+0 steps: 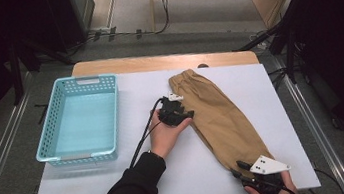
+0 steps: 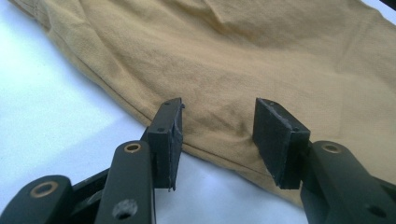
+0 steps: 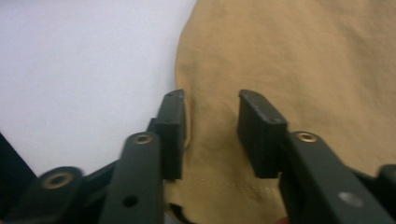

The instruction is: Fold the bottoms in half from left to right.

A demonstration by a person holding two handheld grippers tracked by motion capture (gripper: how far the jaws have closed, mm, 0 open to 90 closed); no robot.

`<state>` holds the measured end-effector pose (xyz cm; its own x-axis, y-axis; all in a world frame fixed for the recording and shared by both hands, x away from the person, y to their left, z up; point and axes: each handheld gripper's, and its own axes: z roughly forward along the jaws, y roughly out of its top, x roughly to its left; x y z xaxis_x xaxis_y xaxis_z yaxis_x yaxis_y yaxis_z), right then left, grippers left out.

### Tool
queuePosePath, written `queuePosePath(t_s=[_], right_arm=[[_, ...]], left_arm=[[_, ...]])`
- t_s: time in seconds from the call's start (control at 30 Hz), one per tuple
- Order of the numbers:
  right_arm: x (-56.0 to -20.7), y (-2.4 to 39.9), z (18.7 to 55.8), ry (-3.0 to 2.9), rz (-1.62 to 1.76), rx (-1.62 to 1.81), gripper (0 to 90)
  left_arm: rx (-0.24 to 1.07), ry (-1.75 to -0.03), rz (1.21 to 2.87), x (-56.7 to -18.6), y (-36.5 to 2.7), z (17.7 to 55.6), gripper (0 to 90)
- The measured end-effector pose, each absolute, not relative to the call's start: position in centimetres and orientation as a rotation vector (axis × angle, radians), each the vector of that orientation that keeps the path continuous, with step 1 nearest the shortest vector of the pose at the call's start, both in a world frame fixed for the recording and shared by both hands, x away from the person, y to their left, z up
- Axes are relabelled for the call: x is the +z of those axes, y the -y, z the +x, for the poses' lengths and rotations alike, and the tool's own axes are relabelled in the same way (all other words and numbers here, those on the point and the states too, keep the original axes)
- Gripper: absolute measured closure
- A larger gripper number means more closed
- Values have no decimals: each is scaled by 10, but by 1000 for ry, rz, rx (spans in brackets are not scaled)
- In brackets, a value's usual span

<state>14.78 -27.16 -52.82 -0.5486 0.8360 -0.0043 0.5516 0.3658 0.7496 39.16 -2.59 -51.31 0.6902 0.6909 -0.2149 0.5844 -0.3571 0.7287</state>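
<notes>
A pair of tan trousers (image 1: 215, 114), folded lengthwise, lies diagonally on the white table (image 1: 121, 184), waistband at the far end and hem near the person's edge. A pale blue basket (image 1: 48, 133) stands well apart on the left side of the table. The left gripper (image 1: 186, 114) sits at the long side edge of the trousers, about mid-length; in the left gripper view its jaws stand apart, straddling the seam of the trousers (image 2: 261, 60) without pressing on it. The right gripper (image 1: 237, 168) is at the hem end; in the right gripper view its jaws are likewise apart, with the cloth of the trousers (image 3: 289, 60) between them but not pinched.

Judged risks: if either gripper closes while lying this flat, it may catch just the top layer, so that the fold opens when lifted. A shallow bite near the seam could slip free. Uneven lifting by the two hands would probably drag or skew the cloth.
</notes>
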Motion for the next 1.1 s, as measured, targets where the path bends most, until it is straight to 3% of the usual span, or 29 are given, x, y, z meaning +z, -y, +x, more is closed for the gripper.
queuePosePath(t_s=[0.07,0.13,0.6,0.83,1.0,1.1], right_arm=[[-527,274,149,-2244,1227,988,812],[-526,276,151,-2250,1258,996,838],[-521,262,141,-2293,1261,1061,849],[-520,251,138,-2301,1235,1064,848],[-523,252,138,-2309,1232,1077,848],[-523,252,138,-2308,1227,1083,847]], left_arm=[[158,-979,2061,-513,26,392,523],[150,-979,2057,-513,25,392,523],[143,-1001,2054,-511,16,385,519],[181,-1081,2013,-513,18,398,469],[235,-1086,2030,-514,26,405,506],[279,-1102,2035,-514,28,405,612]])
